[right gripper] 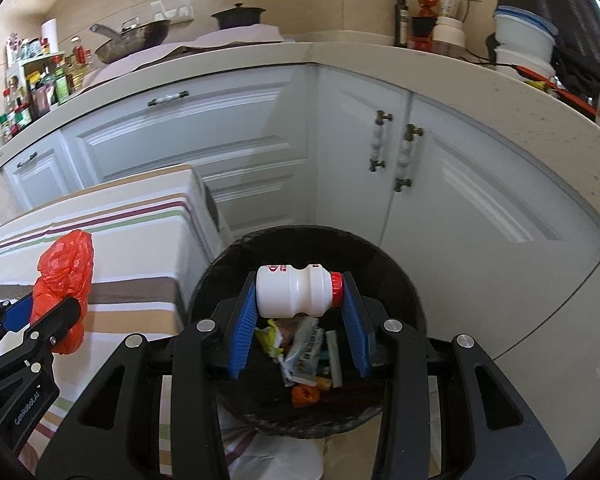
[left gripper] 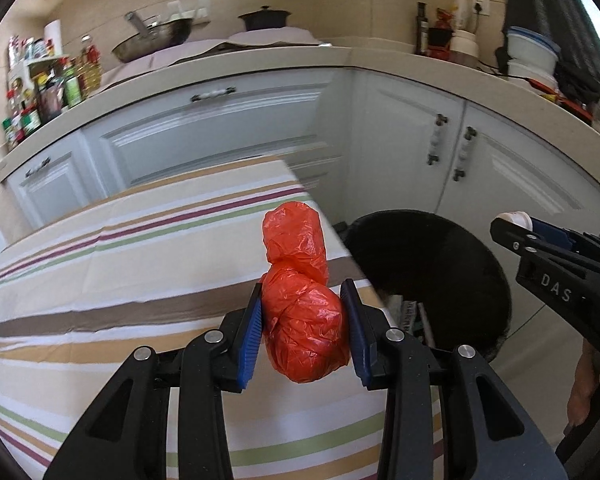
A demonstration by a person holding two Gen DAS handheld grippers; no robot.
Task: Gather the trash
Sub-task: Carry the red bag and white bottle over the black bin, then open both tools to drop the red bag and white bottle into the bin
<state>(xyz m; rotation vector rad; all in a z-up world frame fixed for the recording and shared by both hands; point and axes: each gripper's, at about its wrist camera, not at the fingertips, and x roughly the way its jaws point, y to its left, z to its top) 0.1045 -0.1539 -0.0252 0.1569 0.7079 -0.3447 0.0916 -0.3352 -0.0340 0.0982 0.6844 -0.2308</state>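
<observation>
My left gripper (left gripper: pixel 305 320) is shut on a crumpled red plastic bag (left gripper: pixel 300 304) and holds it over the striped tablecloth (left gripper: pixel 100 280), near the table's right edge. The bag also shows in the right wrist view (right gripper: pixel 64 272). My right gripper (right gripper: pixel 300 304) is shut on a small white bottle with a red cap (right gripper: pixel 296 290), held sideways above the black trash bin (right gripper: pixel 404 292). The bin (left gripper: pixel 440 264) stands on the floor beside the table and holds several wrappers (right gripper: pixel 304 352).
White kitchen cabinets (right gripper: pixel 240 132) and a beige L-shaped counter (right gripper: pixel 420 64) stand behind. On the counter are a wok (right gripper: pixel 136 38), a black pot (right gripper: pixel 238 16), spice bottles (right gripper: pixel 32 88) and white containers (right gripper: pixel 524 36). A white bag lies on the floor below the bin (right gripper: pixel 276 452).
</observation>
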